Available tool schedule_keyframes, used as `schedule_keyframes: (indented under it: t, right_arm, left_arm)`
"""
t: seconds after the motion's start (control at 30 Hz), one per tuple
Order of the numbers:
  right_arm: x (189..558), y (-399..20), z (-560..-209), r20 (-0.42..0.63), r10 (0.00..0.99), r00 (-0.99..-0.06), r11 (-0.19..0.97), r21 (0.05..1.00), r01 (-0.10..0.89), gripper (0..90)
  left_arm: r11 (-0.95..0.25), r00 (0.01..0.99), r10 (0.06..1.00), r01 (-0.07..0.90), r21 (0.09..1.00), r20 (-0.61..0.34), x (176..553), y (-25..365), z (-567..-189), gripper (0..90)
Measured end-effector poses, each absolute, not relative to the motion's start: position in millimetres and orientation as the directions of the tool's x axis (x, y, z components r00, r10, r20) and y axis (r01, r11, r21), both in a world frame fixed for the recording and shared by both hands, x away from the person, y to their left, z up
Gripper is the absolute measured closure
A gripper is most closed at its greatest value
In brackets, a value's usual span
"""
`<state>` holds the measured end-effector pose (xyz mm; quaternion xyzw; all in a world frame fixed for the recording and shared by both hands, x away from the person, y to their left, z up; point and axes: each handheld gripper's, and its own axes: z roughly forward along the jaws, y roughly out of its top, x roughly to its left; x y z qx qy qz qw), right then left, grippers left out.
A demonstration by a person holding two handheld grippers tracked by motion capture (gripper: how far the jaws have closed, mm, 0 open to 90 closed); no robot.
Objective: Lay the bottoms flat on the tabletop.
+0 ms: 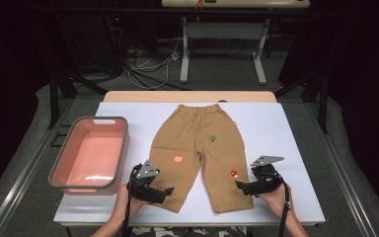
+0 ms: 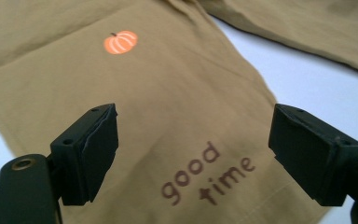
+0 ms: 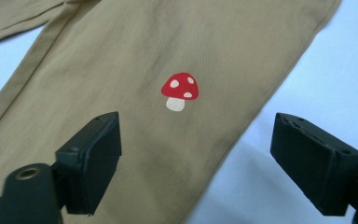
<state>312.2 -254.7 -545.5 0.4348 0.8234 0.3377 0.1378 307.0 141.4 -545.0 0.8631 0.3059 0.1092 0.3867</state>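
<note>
1. The tan trousers (image 1: 197, 148) lie flat and face up on the white table (image 1: 286, 133), waistband away from the person, both legs pointing back toward the table's near edge

2. The left gripper (image 1: 167, 190) hangs at the hem of one leg with its jaws spread wide and nothing between the pads; in the left gripper view the "good time" lettering (image 2: 207, 173) sits under the gap and the orange pumpkin print (image 2: 120, 42) lies farther up the leg

3. The right gripper (image 1: 239, 186) hangs at the outer edge of the other leg, jaws equally wide and empty, with the red mushroom print (image 3: 180, 90) just ahead of the gap

4. Risk: the cloth lies flat against the table, so pads closing from above may slide over it and catch nothing, or scrape the tabletop

5. Risk: a bite could take the top layer alone, so the leg would open and drag instead of lifting cleanly

6. Risk: the right jaws straddle the leg's edge, half over bare table, so a slightly outward close would likely miss the fabric

7. Risk: uneven pulls from the two hands would probably skew the trousers and wrinkle them

8. The pink bin (image 1: 90, 154) stands just beside the left hand (image 1: 128, 200); a wide swing could knock it
</note>
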Motion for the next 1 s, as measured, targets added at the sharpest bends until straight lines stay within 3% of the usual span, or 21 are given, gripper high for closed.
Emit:
schedule_keyframes:
  t: [0.5,1.0]
  right_arm:
    - [310,-251,-543,0.064,0.786,-0.615,0.401,0.704,0.586,6.0]
    - [311,-251,-543,0.053,0.768,-0.639,0.419,0.712,0.563,0.0]
  left_arm:
    - [-0.464,0.727,0.684,0.491,0.737,-0.054,321,155,-545,4.1]
    - [-0.455,0.707,0.706,0.497,0.739,-0.04,324,156,-544,0.1]
